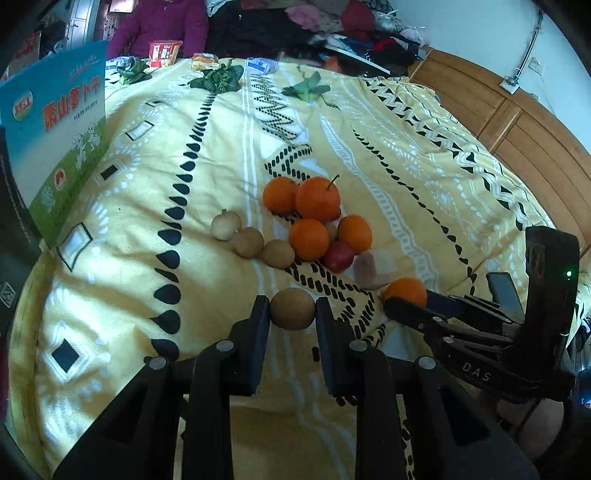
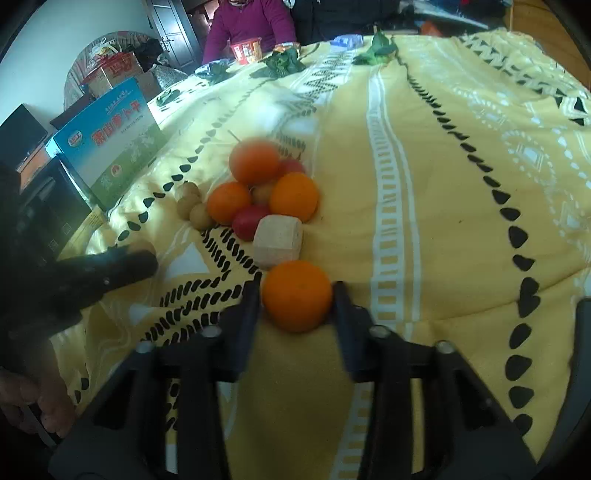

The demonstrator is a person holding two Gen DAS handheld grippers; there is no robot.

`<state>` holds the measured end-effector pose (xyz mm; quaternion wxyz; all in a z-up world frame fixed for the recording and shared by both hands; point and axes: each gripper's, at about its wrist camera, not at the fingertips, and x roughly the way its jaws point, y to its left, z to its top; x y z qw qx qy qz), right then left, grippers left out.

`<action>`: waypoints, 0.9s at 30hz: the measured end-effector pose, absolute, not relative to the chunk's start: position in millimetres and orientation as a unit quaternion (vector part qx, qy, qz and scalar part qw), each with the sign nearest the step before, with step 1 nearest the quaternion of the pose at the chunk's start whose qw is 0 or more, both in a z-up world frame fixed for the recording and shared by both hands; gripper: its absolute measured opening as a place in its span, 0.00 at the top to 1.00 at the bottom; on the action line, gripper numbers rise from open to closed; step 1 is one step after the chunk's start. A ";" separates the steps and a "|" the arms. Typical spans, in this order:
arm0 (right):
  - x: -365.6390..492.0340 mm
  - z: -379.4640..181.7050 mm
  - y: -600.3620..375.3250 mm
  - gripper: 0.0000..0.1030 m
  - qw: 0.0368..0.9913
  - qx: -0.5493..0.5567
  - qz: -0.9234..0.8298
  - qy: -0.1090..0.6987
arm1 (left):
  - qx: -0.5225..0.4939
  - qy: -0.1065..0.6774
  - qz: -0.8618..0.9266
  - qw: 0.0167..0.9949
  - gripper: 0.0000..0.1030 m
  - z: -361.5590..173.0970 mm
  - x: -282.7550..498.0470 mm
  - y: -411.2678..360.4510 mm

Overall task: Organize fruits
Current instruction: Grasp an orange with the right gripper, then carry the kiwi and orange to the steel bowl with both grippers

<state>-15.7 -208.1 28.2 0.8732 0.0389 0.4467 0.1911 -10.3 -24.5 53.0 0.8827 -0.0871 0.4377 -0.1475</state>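
My left gripper [image 1: 292,301] is shut on a round brown fruit [image 1: 292,309], held just above the yellow patterned bedspread [image 1: 424,177]. In the right wrist view my right gripper [image 2: 295,286] has both pads against an orange [image 2: 297,295] that rests on the cloth; the same orange [image 1: 406,291] shows in the left wrist view at the right. Beyond them lies a pile of oranges [image 1: 317,199] with a red fruit [image 1: 338,256], and three more brown fruits [image 1: 247,242] in a row to its left.
A pale cube-like block [image 2: 279,240] lies between the held orange and the pile. A blue and green box [image 1: 55,122] stands at the left edge. Leafy greens [image 1: 218,79] and snack packs lie at the far edge, where a person in a magenta top [image 1: 162,26] sits.
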 end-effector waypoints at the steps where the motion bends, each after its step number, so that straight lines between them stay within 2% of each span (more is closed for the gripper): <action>1: -17.7 30.3 -208.2 0.64 0.873 0.038 0.191 0.446 | -0.087 0.435 -0.148 0.884 0.76 56.8 -12.1 -23.2; 13: -77.6 69.6 -197.0 0.64 0.882 0.046 0.211 0.419 | -0.081 0.393 -0.150 0.904 0.76 111.6 -50.1 -4.4; 27: -99.4 78.2 -195.3 0.64 0.882 0.055 0.212 0.417 | -0.075 0.409 -0.147 0.897 0.76 98.2 -56.0 -8.8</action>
